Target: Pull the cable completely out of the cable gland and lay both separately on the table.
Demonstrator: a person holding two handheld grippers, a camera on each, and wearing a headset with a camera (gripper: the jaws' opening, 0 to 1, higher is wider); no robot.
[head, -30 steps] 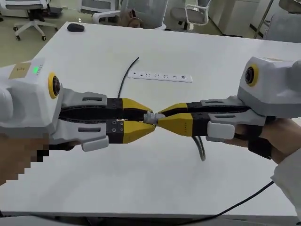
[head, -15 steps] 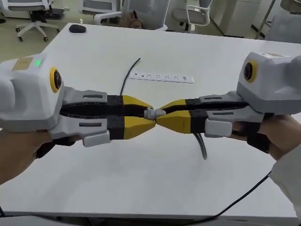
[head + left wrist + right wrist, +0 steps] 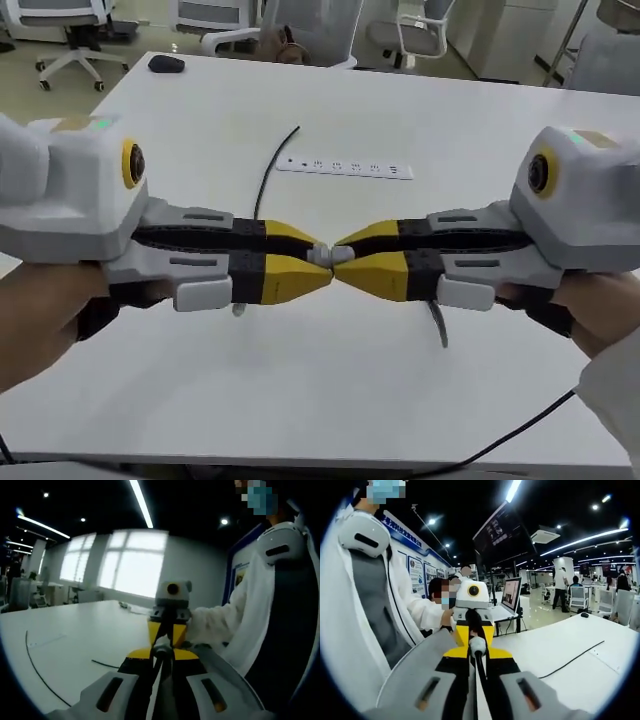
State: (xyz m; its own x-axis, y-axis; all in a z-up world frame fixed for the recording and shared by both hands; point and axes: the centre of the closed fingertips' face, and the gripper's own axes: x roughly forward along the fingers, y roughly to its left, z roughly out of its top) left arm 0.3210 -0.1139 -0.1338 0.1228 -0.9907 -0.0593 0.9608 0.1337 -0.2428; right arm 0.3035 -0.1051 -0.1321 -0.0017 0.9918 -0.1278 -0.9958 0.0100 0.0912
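Above the white table (image 3: 330,380) my two grippers meet tip to tip. Between the tips sits the small pale cable gland (image 3: 320,254), mostly hidden. My left gripper (image 3: 322,262) comes in from the left and is shut on the gland (image 3: 161,649). From the right, my right gripper (image 3: 340,262) is shut on the dark cable just behind the gland (image 3: 477,645). The cable (image 3: 481,672) runs back between the right jaws, and its free end (image 3: 438,323) hangs below that gripper.
A white power strip (image 3: 344,167) with a black cord (image 3: 272,165) lies beyond the grippers. A dark mouse (image 3: 165,64) sits at the far left corner. Another black cable (image 3: 520,430) crosses the near right edge. Office chairs stand behind the table.
The two gripper tips have closed in on each other, so less of the gland shows between them. The hanging cable end has shifted slightly down and right.
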